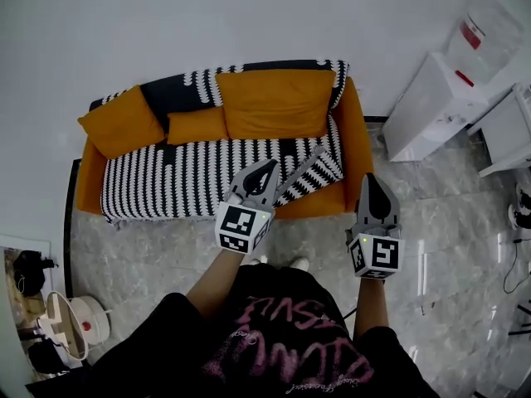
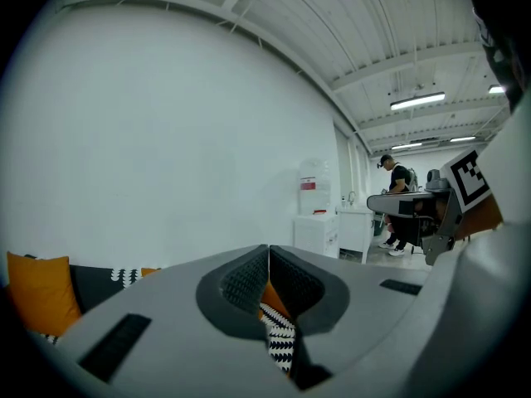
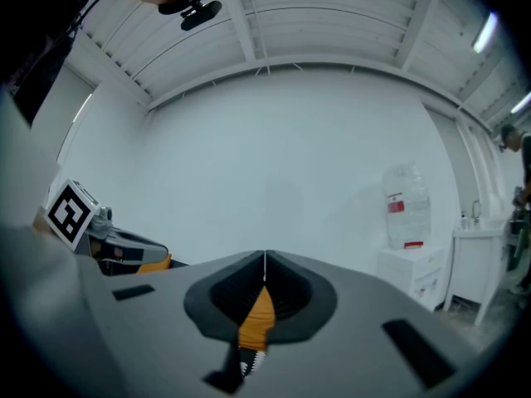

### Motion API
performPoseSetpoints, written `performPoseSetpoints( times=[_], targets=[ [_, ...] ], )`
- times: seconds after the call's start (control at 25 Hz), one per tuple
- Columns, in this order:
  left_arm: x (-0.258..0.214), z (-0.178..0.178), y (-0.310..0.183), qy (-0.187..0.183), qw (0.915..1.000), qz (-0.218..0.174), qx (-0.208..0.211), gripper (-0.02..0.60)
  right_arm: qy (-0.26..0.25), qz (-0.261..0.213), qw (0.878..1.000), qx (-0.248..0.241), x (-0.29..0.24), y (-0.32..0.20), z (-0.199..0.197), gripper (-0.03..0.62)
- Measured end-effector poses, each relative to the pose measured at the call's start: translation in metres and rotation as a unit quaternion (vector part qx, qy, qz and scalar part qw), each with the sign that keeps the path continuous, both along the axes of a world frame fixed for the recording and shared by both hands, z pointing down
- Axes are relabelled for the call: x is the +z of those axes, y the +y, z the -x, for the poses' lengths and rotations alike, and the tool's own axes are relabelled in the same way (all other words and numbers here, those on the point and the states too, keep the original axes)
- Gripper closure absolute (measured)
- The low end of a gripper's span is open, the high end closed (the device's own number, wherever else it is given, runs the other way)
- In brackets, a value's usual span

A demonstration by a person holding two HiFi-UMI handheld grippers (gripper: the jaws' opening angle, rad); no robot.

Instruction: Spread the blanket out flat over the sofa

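An orange sofa (image 1: pixel 354 135) stands against the white wall. A black-and-white patterned blanket (image 1: pixel 178 179) covers its seat and part of its back, with a turned-over fold (image 1: pixel 314 166) near the front right corner. Three orange cushions (image 1: pixel 274 102) lean on the backrest. My left gripper (image 1: pixel 264 171) hovers over the sofa's front edge beside that fold, shut and holding nothing. My right gripper (image 1: pixel 372 182) hangs in front of the sofa's right arm, also shut and empty. In the left gripper view the left gripper (image 2: pixel 269 252) shows a strip of blanket (image 2: pixel 280 342) below its closed jaws. The right gripper (image 3: pixel 265 260) has its jaws meeting too.
A white water dispenser (image 1: pixel 431 106) with a bottle (image 1: pixel 489 31) stands right of the sofa, with white furniture (image 1: pixel 508 131) beyond it. A white appliance (image 1: pixel 73 322) and dark items sit on the marble floor at lower left. A person (image 2: pixel 400 181) stands far off by desks.
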State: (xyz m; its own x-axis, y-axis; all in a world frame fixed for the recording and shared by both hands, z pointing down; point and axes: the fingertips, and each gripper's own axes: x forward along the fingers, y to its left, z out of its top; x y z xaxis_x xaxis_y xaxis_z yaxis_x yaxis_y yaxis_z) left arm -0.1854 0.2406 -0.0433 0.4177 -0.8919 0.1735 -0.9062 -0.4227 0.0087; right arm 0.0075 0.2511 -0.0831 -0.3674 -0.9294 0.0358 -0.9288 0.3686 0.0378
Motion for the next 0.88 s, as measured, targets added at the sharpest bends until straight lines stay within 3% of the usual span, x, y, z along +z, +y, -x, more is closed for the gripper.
performPoseSetpoints(
  times=[0.2,0.48,0.88],
  targets=[
    [-0.007,-0.025,-0.006,-0.003,1.0000,-0.007,0.002,0.568,-0.007,-0.006,1.000,-0.006,-0.002,-0.005,-0.021,0.574],
    [-0.014,-0.035,-0.008,-0.016,0.9997,-0.015,0.010,0.568,-0.020,-0.013,1.000,-0.002,-0.005,-0.004,-0.029,0.574],
    [-0.006,-0.023,-0.012,-0.009,0.9997,-0.014,0.019,0.568,-0.010,-0.012,1.000,-0.002,0.000,-0.010,-0.011,0.573]
  ],
)
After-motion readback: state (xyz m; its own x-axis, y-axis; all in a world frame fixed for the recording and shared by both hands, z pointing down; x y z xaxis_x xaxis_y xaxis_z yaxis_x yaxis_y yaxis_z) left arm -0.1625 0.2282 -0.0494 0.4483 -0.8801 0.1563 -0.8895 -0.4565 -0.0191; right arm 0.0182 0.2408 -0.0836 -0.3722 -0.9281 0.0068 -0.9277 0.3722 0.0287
